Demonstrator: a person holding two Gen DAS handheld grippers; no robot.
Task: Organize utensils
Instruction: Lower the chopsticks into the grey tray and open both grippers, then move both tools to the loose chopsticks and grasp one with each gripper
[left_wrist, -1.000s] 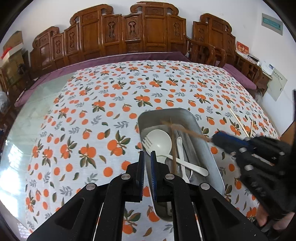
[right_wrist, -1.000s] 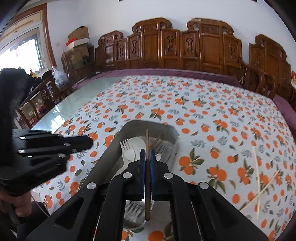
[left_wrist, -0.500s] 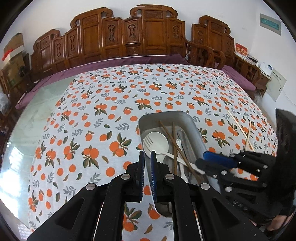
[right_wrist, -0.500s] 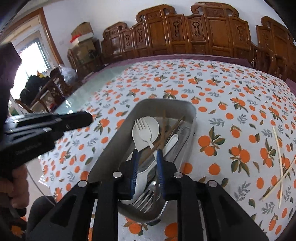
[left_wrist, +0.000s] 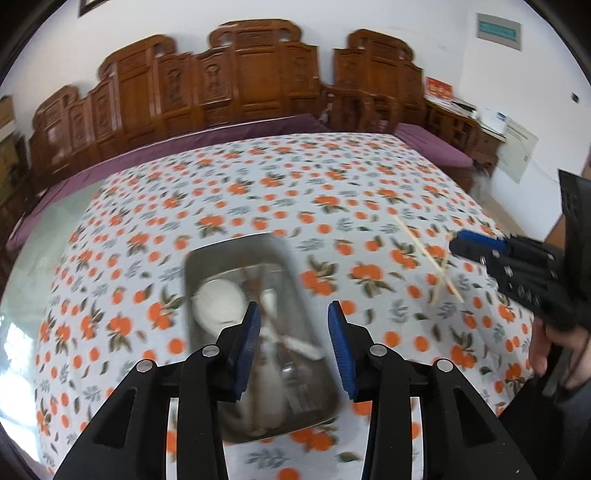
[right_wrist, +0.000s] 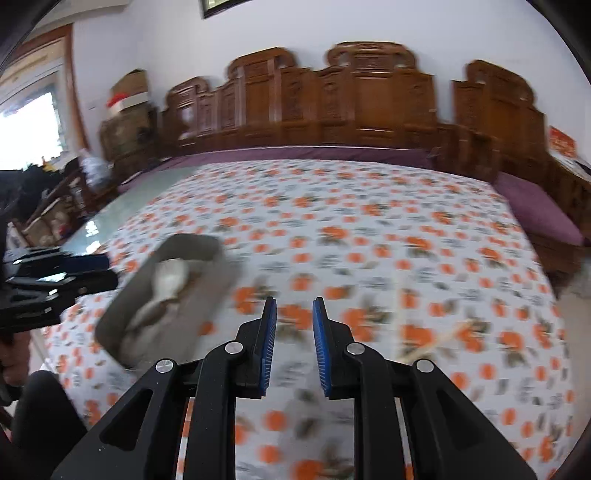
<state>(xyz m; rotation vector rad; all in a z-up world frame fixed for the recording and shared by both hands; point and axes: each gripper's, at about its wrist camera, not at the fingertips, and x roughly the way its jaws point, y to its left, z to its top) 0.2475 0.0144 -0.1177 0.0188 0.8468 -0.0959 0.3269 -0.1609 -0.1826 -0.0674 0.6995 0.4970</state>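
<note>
Your bench (left_wrist: 369, 173), under its orange-print cloth, carries everything, and the biggest piece on it is the metal tray (left_wrist: 295, 266) sitting toward the near edge, left of centre as your right wrist camera shows it. It looks rigid and fairly light, so expect it to skate on the cloth if you knock its rim. Inside lie a white plastic spoon (left_wrist: 218, 299), what seem to be a fork and a few dark sticks, though blur hides the details; all of it is light, hard and smooth, and will rattle and shift. The things left to sort are the loose pale chopsticks (left_wrist: 424, 254), crossed over one another on the cloth toward the right edge, well apart from the tray. They are thin, stiff, nearly weightless and prone to roll, so take one near its middle, across the shaft, and press down onto the cloth as you close. Your left gripper (left_wrist: 291, 332) hangs over the tray with its fingers spread wide and holding nothing. Your right gripper (right_wrist: 294, 332) is empty too, fingers parted, over bare cloth between tray and chopsticks.
</note>
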